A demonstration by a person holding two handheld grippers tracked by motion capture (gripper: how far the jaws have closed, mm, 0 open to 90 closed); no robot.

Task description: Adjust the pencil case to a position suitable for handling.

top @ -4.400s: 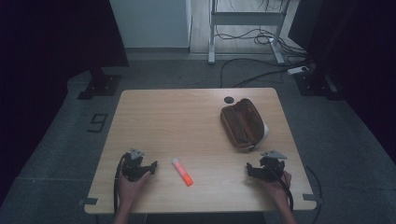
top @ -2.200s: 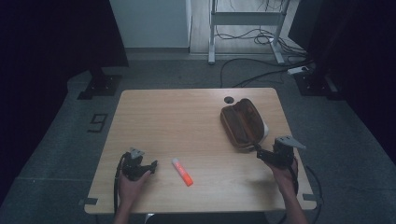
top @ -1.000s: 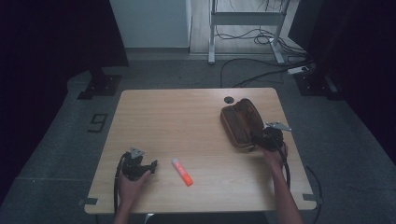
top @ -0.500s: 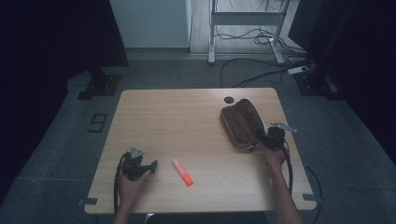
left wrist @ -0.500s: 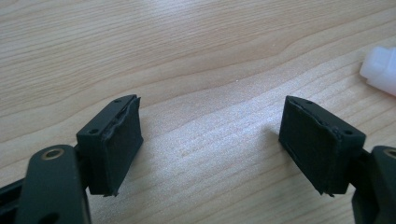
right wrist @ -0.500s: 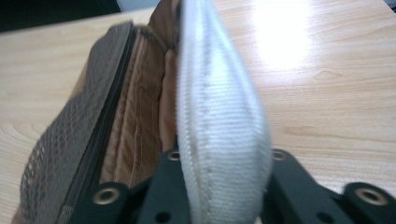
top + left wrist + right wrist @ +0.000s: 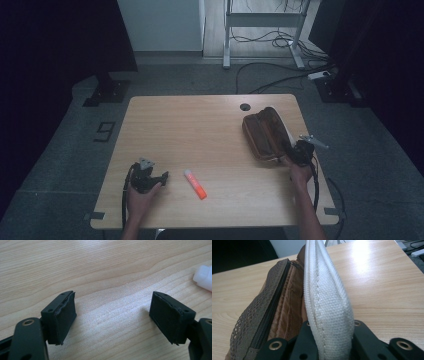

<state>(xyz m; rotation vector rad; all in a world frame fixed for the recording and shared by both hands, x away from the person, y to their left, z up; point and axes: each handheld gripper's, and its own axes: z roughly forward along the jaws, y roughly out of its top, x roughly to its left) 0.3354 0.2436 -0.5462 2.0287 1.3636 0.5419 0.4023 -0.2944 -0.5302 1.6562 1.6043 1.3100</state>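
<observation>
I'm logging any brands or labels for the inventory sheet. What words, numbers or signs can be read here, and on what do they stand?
None can be read.
Orange marker: any print is too small and blurred in the high view.
Brown pouch: no label or brand shows, nor on its white edge clamped in the right tongs.
Left tongs: plain black, no marking.
Table: bare wood grain.
</observation>
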